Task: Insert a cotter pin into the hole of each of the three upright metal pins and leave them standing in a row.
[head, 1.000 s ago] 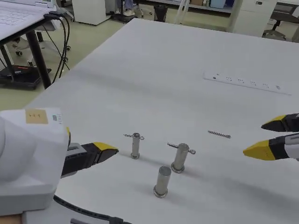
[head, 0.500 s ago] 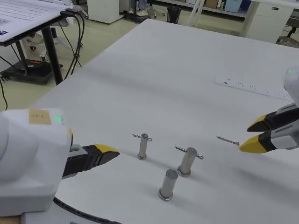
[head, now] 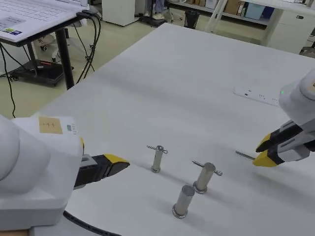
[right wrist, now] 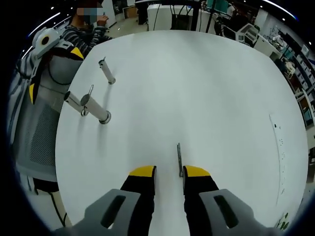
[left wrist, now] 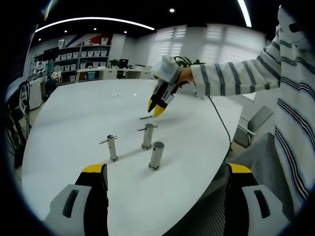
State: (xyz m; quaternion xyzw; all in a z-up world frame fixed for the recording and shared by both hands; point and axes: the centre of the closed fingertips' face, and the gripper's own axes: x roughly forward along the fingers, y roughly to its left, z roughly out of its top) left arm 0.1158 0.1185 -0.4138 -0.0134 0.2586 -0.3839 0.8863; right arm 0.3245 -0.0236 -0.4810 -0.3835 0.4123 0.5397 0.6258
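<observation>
The loose cotter pin (right wrist: 179, 156) lies flat on the bench (head: 197, 88), one end between the parted jaws of the right hand-held gripper (right wrist: 170, 172), not yet pinched. Light, thin, stiff and likely slippery, it wants a firm nip near one end.

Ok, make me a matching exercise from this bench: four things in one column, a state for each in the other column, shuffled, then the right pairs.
Things
1. front metal pin
2. far-left metal pin
3. loose cotter pin
4. right tool

States
A. jaws slightly apart, tips low over the table
B. lying flat on the table
C. standing upright with nothing through its top
D. standing upright with a fitted cotter pin through its top

Pairs: 1-C, 2-D, 3-B, 4-A
</observation>
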